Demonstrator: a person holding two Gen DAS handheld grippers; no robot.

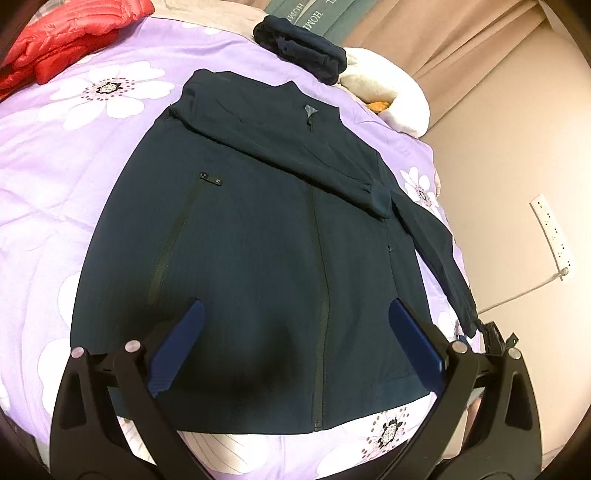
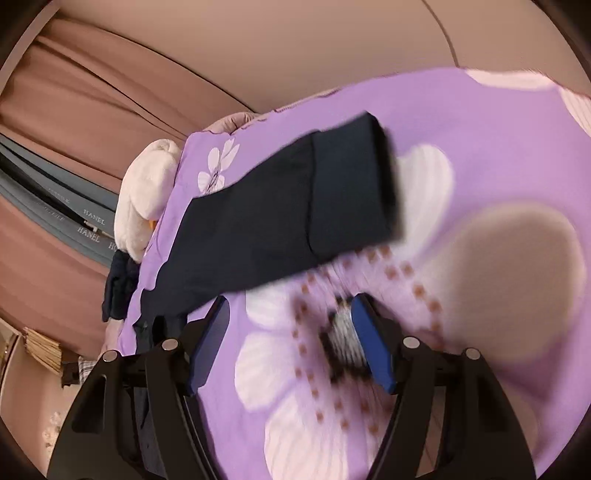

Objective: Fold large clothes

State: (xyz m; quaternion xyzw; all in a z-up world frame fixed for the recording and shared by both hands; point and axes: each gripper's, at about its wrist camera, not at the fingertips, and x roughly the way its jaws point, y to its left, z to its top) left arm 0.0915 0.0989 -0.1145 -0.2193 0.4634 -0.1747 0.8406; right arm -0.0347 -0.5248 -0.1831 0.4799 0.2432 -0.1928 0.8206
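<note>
Navy jacket (image 1: 258,240) lies flat, zipped, front up on the purple floral quilt (image 1: 55,177). One sleeve (image 1: 295,155) is already folded across the chest; the other sleeve (image 2: 295,206) lies out past the jacket's edge, body unfolded. Left gripper (image 1: 295,343) released, empty, above the hem. Right gripper (image 2: 291,339) released, empty, beside that cuff. Grey boards beyond the jacket read "HANEL" (image 2: 92,221).

Jacket (image 1: 258,236): matt dark cloth, finely ribbed. Bed cover (image 1: 55,177): smooth lilac cloth, flower print. Red garment (image 1: 70,33): glossy quilted fabric. Left hand-held gripper (image 1: 295,347): matt black plastic with blue ribbed pads (image 1: 177,350) and bright metal pins.
</note>
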